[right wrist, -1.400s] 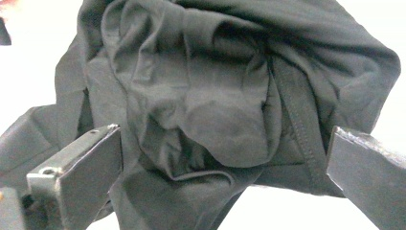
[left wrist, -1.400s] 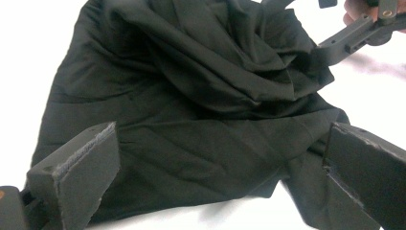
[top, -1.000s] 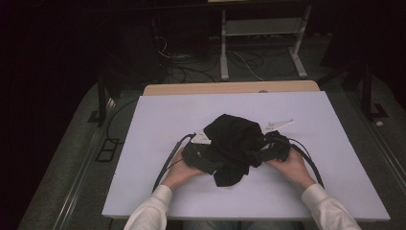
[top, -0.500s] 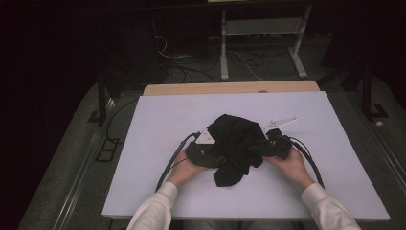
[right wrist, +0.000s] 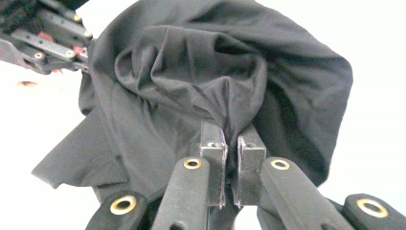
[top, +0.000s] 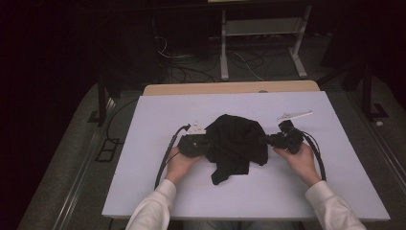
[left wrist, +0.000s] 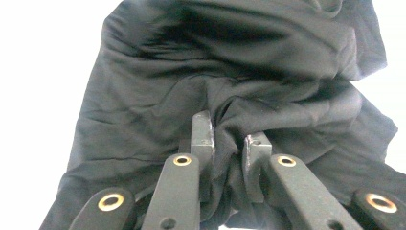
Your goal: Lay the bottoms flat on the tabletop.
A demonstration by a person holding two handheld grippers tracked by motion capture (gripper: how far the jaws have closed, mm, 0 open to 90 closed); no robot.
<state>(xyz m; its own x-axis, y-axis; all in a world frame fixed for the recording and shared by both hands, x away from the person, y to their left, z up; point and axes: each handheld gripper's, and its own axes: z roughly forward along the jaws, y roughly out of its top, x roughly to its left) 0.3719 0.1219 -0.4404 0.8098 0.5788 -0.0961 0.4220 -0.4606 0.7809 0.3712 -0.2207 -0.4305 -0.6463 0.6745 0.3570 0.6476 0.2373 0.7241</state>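
**Two hand-held grippers pinch a crumpled black cloth from either side**

A white table takes up most of the high view, with a dark floor and tangled cables beyond its far edge. Near the middle of the table lies a black cloth, bunched up and wrinkled, with one loose corner trailing toward the person.

A person in white sleeves reaches in from the near edge. The left hand holds the left gripper against the cloth's left side. The right hand holds the right gripper against its right side.

In the left gripper view, the jaws have just been closing and now clench a gathered fold of the cloth, fabric puckering between the pads. In the right gripper view, the jaws have likewise just been closing and are pressed nearly together on a pinch of cloth.

A small white strip lies on the table just beyond the right gripper, apart from the cloth.
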